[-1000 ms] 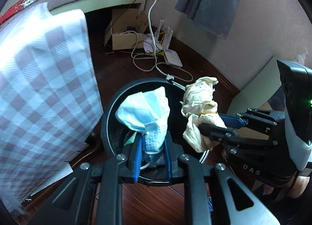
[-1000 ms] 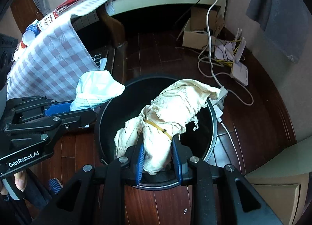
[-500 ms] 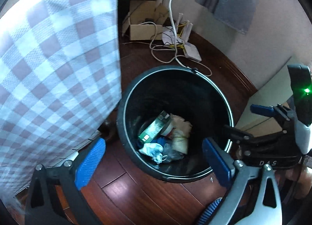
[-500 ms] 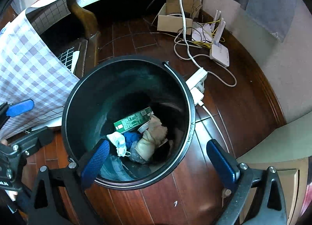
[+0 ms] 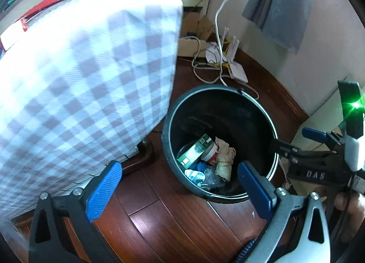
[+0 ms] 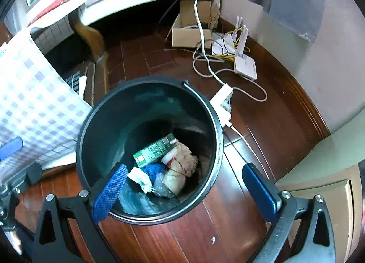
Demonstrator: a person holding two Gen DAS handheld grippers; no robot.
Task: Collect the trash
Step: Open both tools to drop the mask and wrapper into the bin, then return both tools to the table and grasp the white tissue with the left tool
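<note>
A black round bin (image 5: 269,126) (image 6: 91,126) stands on the wooden floor. Inside lie a green box (image 5: 194,150) (image 6: 155,150), a beige crumpled cloth with a rubber band (image 5: 224,160) (image 6: 180,167), a white tissue wad (image 5: 194,174) (image 6: 139,177), blue scrap and a red-and-white cup. My left gripper (image 5: 180,192) is open and empty above the bin's near rim. My right gripper (image 6: 184,192) is open and empty over the bin; it also shows in the left wrist view (image 5: 294,142) at the right.
A table with a checked cloth (image 5: 79,85) (image 6: 34,108) hangs close on the left of the bin. A power strip (image 6: 222,103), cables, a white router (image 6: 245,67) and a cardboard box (image 6: 191,28) lie behind. A pale cabinet (image 6: 319,167) stands right.
Both grippers opened and let go: the tissue wad and the beige cloth dropped into the bin. Both grippers then lifted and drew back from the bin.
</note>
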